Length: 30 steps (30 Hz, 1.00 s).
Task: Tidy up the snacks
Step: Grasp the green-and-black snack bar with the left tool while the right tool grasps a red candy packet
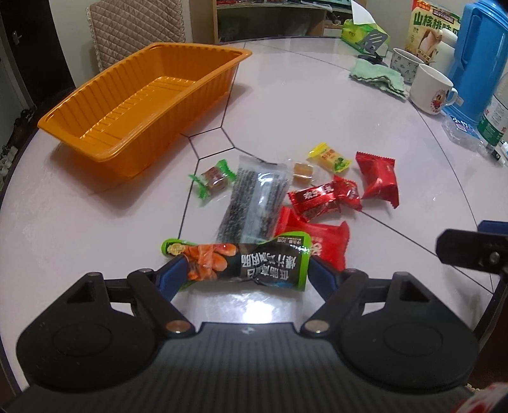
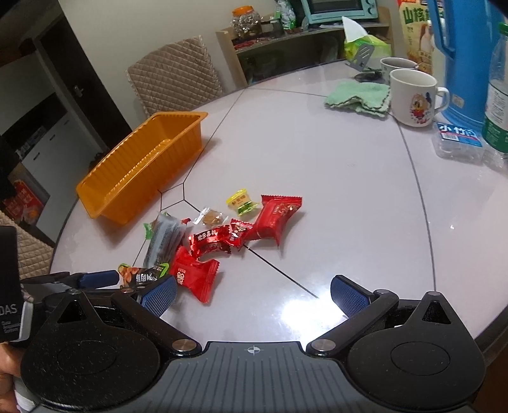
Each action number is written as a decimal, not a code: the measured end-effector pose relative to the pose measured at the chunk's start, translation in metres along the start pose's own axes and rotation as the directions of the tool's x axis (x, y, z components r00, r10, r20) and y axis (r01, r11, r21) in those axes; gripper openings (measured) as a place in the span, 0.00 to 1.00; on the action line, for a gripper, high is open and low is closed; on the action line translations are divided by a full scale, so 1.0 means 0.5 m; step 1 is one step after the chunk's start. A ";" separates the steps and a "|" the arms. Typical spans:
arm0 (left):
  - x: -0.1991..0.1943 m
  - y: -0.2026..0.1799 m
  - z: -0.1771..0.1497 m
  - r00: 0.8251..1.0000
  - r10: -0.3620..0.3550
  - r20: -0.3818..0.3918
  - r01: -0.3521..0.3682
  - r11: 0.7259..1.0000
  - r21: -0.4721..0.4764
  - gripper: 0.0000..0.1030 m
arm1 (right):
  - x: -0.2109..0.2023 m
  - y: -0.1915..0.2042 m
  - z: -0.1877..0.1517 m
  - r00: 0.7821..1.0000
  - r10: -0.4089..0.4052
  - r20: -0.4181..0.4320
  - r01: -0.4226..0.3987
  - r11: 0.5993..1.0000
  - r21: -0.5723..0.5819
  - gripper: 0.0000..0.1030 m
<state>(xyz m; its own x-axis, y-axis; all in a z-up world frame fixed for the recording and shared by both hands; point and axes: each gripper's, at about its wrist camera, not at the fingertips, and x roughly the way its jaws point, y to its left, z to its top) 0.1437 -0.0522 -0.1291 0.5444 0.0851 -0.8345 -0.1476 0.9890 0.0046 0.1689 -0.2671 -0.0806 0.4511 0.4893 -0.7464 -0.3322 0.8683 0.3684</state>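
Observation:
My left gripper [image 1: 244,270] is shut on a green and black sausage snack packet [image 1: 241,262], held crosswise just above the table; the packet also shows in the right wrist view [image 2: 143,274]. Beyond it lie a dark seaweed stick pack [image 1: 254,200], several red candy packets [image 1: 317,198], a green-wrapped candy [image 1: 212,181], a yellow candy [image 1: 330,157] and a small brown one [image 1: 301,171]. The empty orange tray [image 1: 143,104] stands at the far left. My right gripper [image 2: 254,297] is open and empty, low over the table right of the pile [image 2: 222,235].
At the back right stand two mugs [image 2: 412,95], a green cloth [image 2: 355,95], a blue thermos [image 2: 463,57], a water bottle [image 2: 495,104], a tissue box [image 1: 362,31] and a cereal box [image 1: 431,28]. A quilted chair [image 2: 177,79] is behind the table.

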 end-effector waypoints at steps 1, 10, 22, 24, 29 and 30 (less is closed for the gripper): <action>-0.003 0.006 -0.002 1.000 0.007 -0.002 -0.007 1.000 -0.005 0.79 | 0.006 0.002 0.001 1.000 0.004 -0.003 -0.004 1.000 -0.005 1.00; -0.035 0.108 -0.043 0.996 0.083 -0.031 -0.085 0.992 -0.095 0.79 | 0.058 0.041 -0.001 0.998 0.058 -0.040 -0.061 0.994 -0.093 0.90; -0.043 0.217 -0.065 0.982 0.177 -0.065 -0.187 0.960 -0.207 0.78 | 0.132 0.118 -0.002 0.982 0.176 -0.072 -0.190 0.907 -0.377 0.66; -0.048 0.227 -0.068 0.983 0.171 -0.069 -0.182 0.959 -0.219 0.78 | 0.148 0.135 -0.004 0.980 0.178 -0.087 -0.198 0.867 -0.457 0.64; -0.062 0.233 -0.067 0.991 0.123 -0.060 -0.134 0.964 -0.232 0.78 | 0.195 0.161 -0.017 0.980 0.144 -0.138 -0.198 0.764 -0.614 0.52; -0.065 0.232 -0.066 0.992 0.114 -0.057 -0.124 0.966 -0.228 0.78 | 0.202 0.164 -0.019 0.980 0.135 -0.147 -0.198 0.747 -0.635 0.50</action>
<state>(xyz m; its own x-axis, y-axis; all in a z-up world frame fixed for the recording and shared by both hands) 0.0816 0.0557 -0.1195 0.4765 0.1901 -0.8584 -0.3980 0.9172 -0.0178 0.1792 -0.1474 -0.1311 0.2758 0.5845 -0.7631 -0.8634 0.4995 0.0706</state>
